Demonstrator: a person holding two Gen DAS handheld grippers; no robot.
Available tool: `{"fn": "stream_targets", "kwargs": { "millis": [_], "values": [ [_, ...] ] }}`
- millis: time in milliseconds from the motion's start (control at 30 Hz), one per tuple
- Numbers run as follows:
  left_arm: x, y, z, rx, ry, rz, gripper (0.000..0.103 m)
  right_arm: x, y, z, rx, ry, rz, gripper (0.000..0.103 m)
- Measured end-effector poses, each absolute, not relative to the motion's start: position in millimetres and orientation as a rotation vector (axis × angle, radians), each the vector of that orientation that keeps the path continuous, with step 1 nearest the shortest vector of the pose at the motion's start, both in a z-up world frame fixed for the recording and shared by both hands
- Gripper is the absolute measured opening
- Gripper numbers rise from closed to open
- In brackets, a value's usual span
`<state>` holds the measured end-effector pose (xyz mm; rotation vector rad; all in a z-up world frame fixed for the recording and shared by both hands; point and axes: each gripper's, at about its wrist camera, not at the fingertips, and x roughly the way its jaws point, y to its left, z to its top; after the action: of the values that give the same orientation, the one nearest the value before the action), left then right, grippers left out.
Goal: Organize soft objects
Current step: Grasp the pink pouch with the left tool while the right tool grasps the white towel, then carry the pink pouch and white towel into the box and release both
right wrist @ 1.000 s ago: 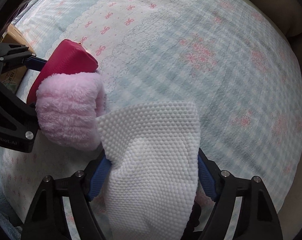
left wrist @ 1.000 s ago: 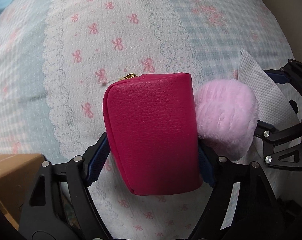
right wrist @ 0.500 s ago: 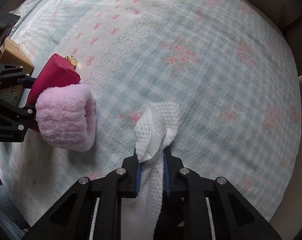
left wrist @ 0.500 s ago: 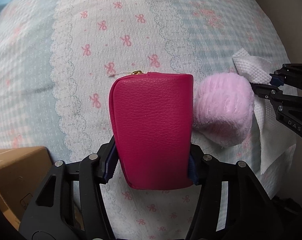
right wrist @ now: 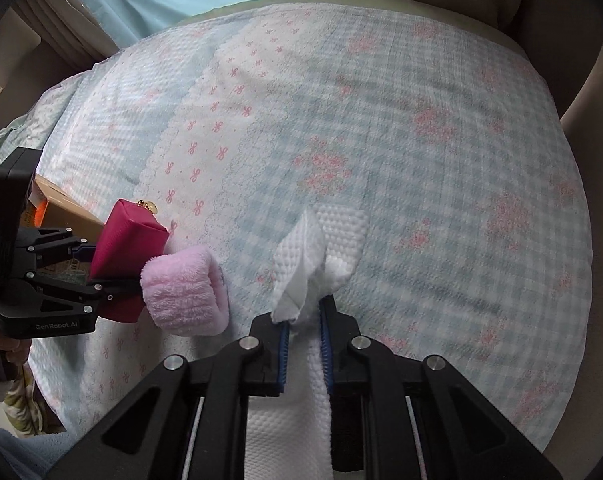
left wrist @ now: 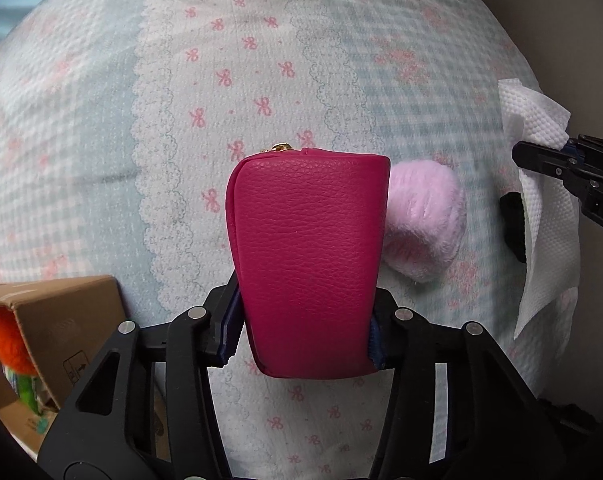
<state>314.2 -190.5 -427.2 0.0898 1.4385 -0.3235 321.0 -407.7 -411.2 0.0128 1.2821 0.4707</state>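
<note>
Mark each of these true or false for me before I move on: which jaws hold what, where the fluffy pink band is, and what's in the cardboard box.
1. The left gripper is shut on the magenta pouch. True.
2. The right gripper is open and holds nothing. False: its jaws are shut on the white cloth.
3. The pink fluffy band lies on the bedspread, in neither gripper. True.
4. The cardboard box holds nothing. False: something orange shows inside it.
5. The pouch's gold zipper pull is at the end away from the left gripper. True.
</note>
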Motion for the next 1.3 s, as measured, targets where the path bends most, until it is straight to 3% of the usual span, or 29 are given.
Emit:
{"fn": "stream_targets", "kwargs": {
  "millis": [633, 933, 1300],
  "values": [
    [238, -169, -273, 0.038, 1.234, -0.311, 0.044, 242, -403, -269, 0.033, 1.092, 0.42, 0.013],
    [205, -84, -216, -0.032, 1.171, -0.269, 0.044, 203, -362, -198, 0.019, 1.022, 0.412, 0.013],
    [204, 51, -190, 0.0, 1.128, -0.293, 0.044, 183, -213, -156, 0.076, 0.958, 0.391, 0.013]
  ]
}}
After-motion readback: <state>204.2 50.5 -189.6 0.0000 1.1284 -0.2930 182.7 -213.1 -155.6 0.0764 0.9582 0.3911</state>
